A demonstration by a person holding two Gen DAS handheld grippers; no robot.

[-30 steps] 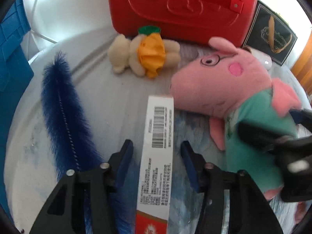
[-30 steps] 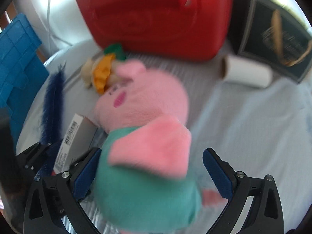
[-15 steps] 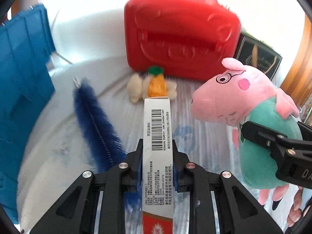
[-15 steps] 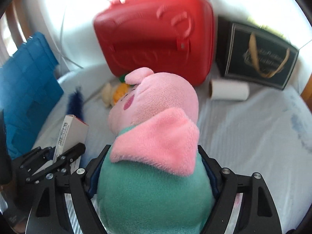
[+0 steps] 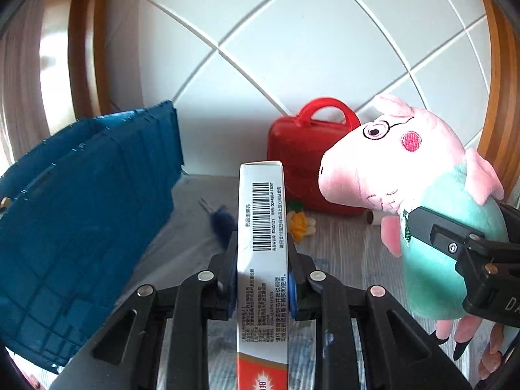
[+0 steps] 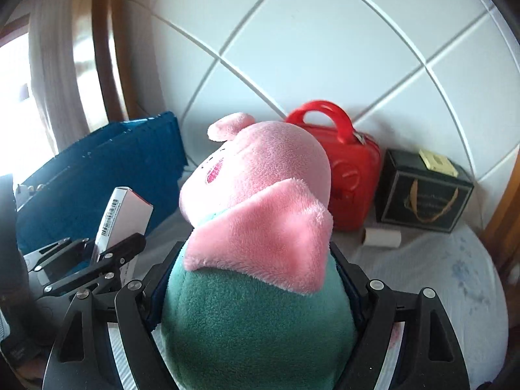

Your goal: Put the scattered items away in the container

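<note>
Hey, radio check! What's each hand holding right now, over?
Left gripper shut on white box. Right gripper shut on plush pig. Blue crate to the left, nothing blocking it.

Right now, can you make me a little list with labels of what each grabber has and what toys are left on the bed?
left gripper: shut on the white cardboard box with a barcode
right gripper: shut on the pink plush pig in a green top
container: blue plastic crate, to the left
not yet picked up: fuzzy dark-blue brush, small cream and orange plush toy, white paper roll
at the back: red plastic case with handle, dark gift box
</note>
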